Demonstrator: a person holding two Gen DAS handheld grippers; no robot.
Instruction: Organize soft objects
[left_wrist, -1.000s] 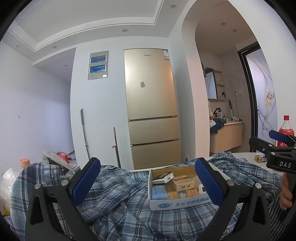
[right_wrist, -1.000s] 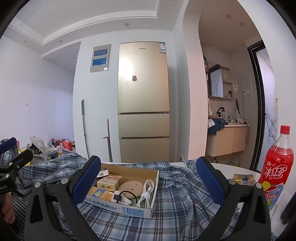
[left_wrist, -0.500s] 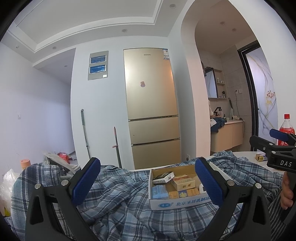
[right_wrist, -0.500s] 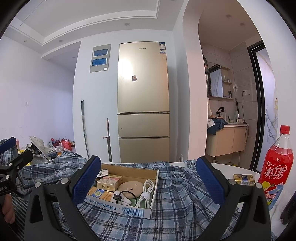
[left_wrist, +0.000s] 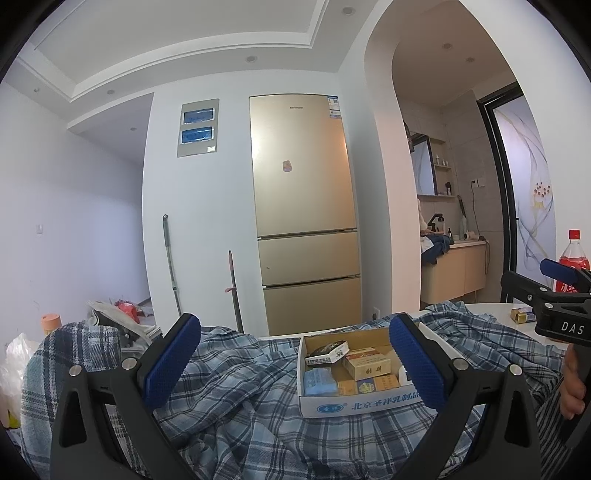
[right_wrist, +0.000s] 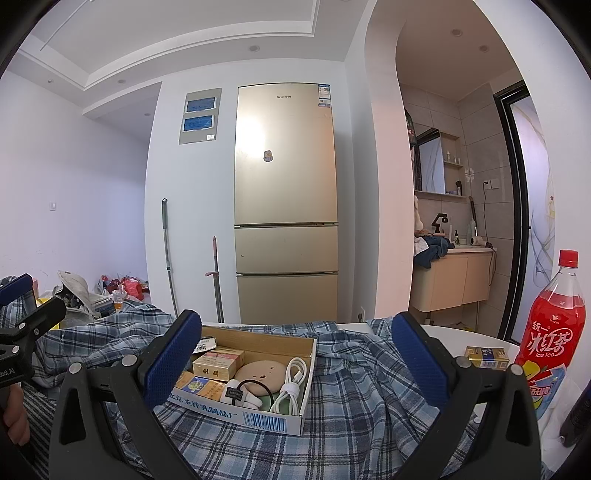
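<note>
A crumpled blue plaid shirt (left_wrist: 236, 398) (right_wrist: 354, 398) lies spread over a white table. On top of it sits an open cardboard box (left_wrist: 354, 400) (right_wrist: 258, 417) with small packets, a round tan object and a white cable inside. My left gripper (left_wrist: 293, 360) stands open above the shirt, its right pad in front of the box. My right gripper (right_wrist: 295, 356) is open too, with the box between and beyond its pads. Each gripper shows at the edge of the other's view, held by a hand.
A red ice tea bottle (right_wrist: 554, 325) and a small gold packet (right_wrist: 485, 356) stand on the white table (right_wrist: 461, 336) at the right. Behind are a gold fridge (left_wrist: 304, 229), two mop handles against the wall and floor clutter (left_wrist: 122, 314) at the left.
</note>
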